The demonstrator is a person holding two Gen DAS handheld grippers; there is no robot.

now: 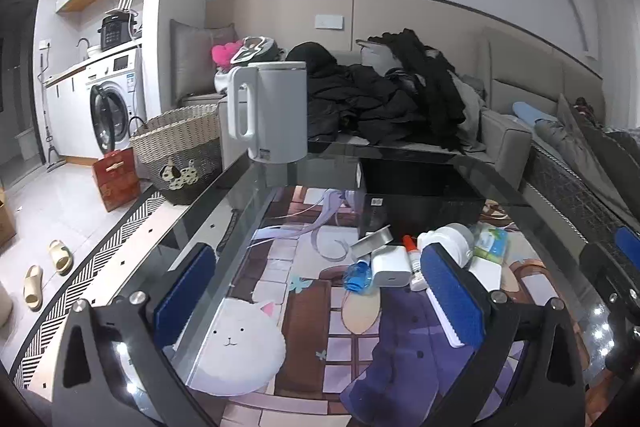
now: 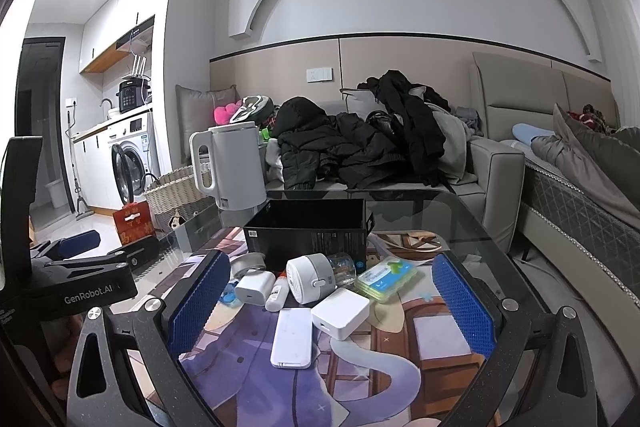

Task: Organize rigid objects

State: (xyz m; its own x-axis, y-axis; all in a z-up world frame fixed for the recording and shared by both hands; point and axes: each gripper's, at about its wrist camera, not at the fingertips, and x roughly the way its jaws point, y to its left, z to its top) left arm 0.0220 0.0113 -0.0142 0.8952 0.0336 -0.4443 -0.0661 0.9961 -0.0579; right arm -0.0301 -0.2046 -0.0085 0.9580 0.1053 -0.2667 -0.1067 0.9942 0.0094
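Observation:
Several small rigid objects lie clustered on the glass table in front of an open black box [image 2: 308, 231]: a white cylinder gadget [image 2: 310, 277], a white square adapter [image 2: 340, 311], a flat white power bank [image 2: 292, 337], a white charger [image 2: 254, 287], a glue tube [image 2: 277, 293], a green-blue packet [image 2: 386, 277], a tape roll [image 2: 248, 263]. My right gripper [image 2: 332, 311] is open, its fingers either side of the cluster, holding nothing. My left gripper [image 1: 316, 291] is open and empty, left of the same cluster [image 1: 390, 265]; the box [image 1: 420, 211] is beyond.
A white kettle [image 1: 272, 111] stands at the table's far left corner. A sofa piled with dark clothes [image 2: 360, 147] lies behind the table, a bed [image 2: 580, 179] to the right. A woven basket [image 1: 176, 143] and red box [image 1: 118, 177] sit on the floor at left.

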